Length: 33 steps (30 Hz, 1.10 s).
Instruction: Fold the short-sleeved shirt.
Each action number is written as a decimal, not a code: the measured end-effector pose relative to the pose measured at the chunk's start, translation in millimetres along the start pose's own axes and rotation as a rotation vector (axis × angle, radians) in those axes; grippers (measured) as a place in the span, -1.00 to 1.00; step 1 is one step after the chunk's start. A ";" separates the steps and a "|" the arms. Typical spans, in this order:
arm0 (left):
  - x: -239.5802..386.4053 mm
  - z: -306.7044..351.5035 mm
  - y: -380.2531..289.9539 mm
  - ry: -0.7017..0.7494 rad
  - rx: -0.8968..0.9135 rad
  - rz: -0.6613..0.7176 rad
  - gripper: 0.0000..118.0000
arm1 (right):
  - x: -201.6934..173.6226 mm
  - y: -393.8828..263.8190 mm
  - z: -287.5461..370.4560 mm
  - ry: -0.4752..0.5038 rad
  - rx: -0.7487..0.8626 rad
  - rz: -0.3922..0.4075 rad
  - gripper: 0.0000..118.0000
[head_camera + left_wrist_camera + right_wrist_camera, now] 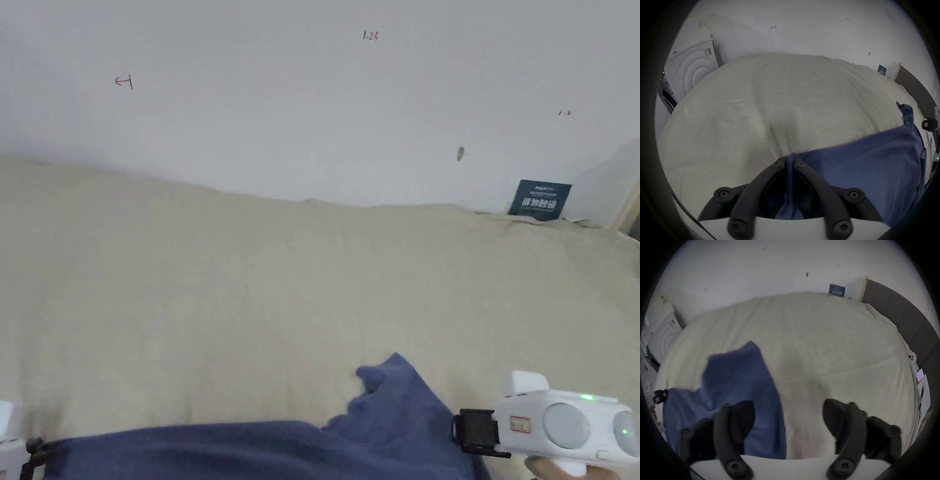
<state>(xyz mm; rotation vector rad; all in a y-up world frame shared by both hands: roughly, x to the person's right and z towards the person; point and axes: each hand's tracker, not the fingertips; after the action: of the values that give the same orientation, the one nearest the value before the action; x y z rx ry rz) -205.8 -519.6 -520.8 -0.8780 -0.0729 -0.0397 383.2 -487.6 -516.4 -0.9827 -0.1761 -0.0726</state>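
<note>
One shirt (867,162), left gripper (790,160) clamped.

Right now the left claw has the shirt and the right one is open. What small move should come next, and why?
Probably bring the right claw left onto the shirt edge and close. The left claw pinches a bunched fold of cloth, while the right claw's jaws stand wide apart, one over the shirt and one over the bare sheet, holding nothing. A fold likely needs both corners held.
</note>
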 end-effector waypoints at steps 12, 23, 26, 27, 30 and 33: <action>-3.6 0.8 -0.9 -0.016 0.004 0.033 -0.87 | -36.9 -15.0 -11.9 -0.010 0.052 0.115 -0.97; -8.3 89.0 1.2 -0.151 0.174 0.121 -0.91 | 4.9 -20.5 79.6 0.250 0.253 -0.163 -1.00; -9.7 150.8 5.4 -0.204 0.265 0.116 -0.91 | 4.5 -24.6 141.2 0.297 0.334 -0.135 -1.00; -10.8 175.4 6.9 -0.236 0.286 0.111 -0.91 | 4.7 -26.1 164.9 0.307 0.363 -0.119 -1.00; -15.2 246.5 11.7 -0.261 0.388 0.093 -0.91 | 4.5 -30.7 237.0 0.340 0.465 -0.101 -1.00; -24.9 312.5 14.3 -0.272 0.482 0.079 -0.91 | 8.9 -33.0 307.9 0.354 0.586 -0.084 -1.00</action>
<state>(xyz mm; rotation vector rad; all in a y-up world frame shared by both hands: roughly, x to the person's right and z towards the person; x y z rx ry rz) -244.5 -269.7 -334.9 -0.3988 -0.2894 0.1663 351.8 -249.4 -320.9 -0.3667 0.0878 -0.2552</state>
